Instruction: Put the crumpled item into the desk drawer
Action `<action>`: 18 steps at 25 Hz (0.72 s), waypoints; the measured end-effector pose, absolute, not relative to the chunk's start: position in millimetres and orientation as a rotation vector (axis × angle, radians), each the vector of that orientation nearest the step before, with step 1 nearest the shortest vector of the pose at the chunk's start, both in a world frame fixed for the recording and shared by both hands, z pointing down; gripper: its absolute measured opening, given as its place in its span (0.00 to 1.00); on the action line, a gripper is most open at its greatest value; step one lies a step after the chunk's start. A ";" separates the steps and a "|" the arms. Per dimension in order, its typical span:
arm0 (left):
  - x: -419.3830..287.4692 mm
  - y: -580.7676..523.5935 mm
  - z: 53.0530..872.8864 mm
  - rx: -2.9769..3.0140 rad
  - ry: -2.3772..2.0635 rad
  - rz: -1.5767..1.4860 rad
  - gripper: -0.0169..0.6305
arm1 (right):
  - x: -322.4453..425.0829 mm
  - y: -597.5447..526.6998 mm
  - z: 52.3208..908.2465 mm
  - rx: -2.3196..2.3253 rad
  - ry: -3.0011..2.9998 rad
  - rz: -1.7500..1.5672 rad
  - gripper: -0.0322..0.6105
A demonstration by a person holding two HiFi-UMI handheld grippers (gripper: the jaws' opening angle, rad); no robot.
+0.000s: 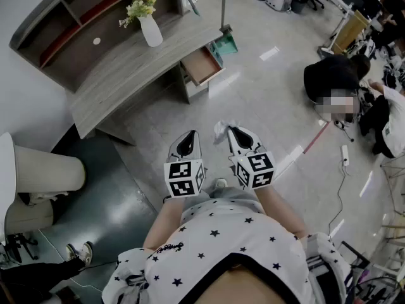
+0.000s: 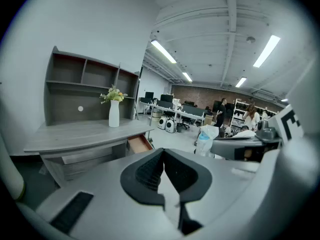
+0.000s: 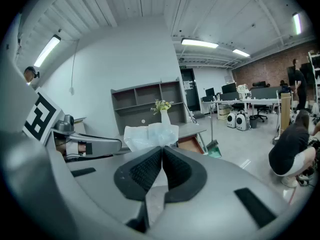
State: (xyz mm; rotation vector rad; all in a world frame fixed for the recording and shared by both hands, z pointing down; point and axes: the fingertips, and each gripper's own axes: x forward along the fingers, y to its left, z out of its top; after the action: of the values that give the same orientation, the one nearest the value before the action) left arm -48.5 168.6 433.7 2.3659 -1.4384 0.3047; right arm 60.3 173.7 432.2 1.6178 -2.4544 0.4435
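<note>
A crumpled white item [image 1: 221, 129] is pinched at the tips of my right gripper [image 1: 233, 132], which is shut on it. In the right gripper view the crumpled item [image 3: 150, 135] sticks up just beyond the closed jaws of the right gripper [image 3: 162, 150]. My left gripper [image 1: 190, 135] hangs beside it, shut and holding nothing; its pads [image 2: 150, 171] meet with nothing between them. Both are held over the floor, well short of the grey desk [image 1: 120, 75]. The desk's drawer [image 1: 201, 65] stands pulled out, showing a brown inside, and appears again as the drawer [image 3: 190, 144] ahead of the right jaws.
A white vase with flowers [image 1: 149, 25] stands on the desk, below a hutch of shelves [image 1: 76, 11]. A teal dustpan and pole [image 1: 224, 42] sit right of the drawer. A crouching person [image 1: 335, 81] is at the far right, and a pale cylinder [image 1: 47, 170] at the left.
</note>
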 end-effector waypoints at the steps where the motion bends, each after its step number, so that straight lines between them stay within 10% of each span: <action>1: -54.4 175.8 433.0 2.358 -1.443 0.297 0.05 | 55.8 180.1 431.0 1.616 -2.455 0.444 0.05; 18: -80.1 182.5 427.2 2.347 -1.482 0.270 0.05 | 38.9 185.2 421.6 1.599 -2.492 0.432 0.05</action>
State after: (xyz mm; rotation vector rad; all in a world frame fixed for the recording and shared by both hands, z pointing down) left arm -80.1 182.5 427.2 2.3466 -1.4818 0.2699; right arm 38.9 185.2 421.6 1.5994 -2.4923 0.4318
